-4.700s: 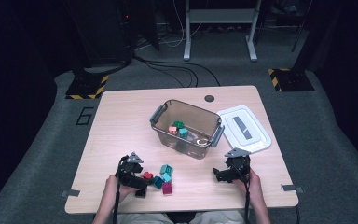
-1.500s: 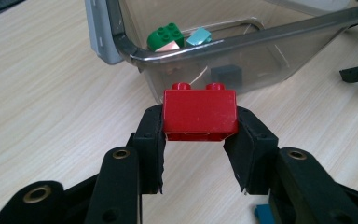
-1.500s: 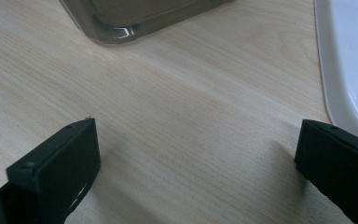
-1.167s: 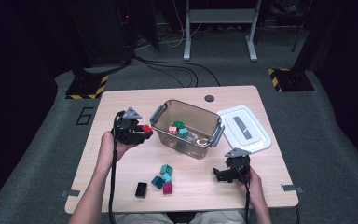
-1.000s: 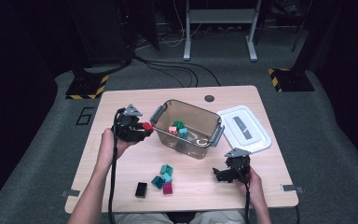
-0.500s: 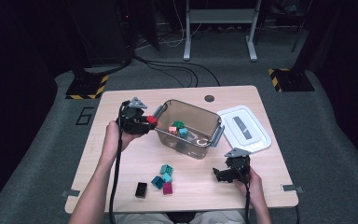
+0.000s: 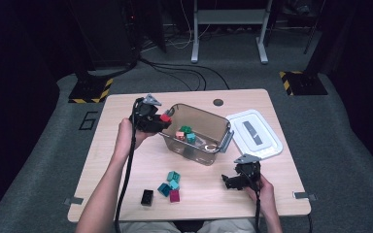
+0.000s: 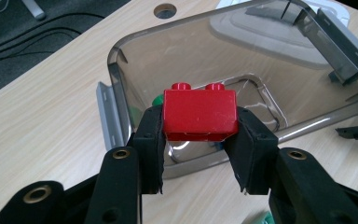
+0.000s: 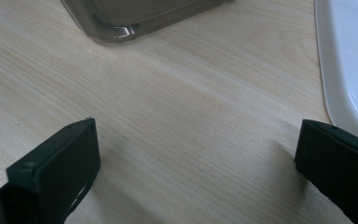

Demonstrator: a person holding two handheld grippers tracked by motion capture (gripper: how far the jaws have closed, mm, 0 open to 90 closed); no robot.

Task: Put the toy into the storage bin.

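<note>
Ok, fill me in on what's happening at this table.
A person is sorting toy bricks into a clear bin. The left hand-held gripper is shut on a red brick, holding it at the bin's near rim. The right hand-held gripper rests open over bare table. A few bricks remain on the table.

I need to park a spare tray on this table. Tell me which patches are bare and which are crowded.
Bare: the table's left strip beside the bin, and the stretch between bin, white lid and right gripper. Crowded: the front middle, where the loose bricks lie.
</note>
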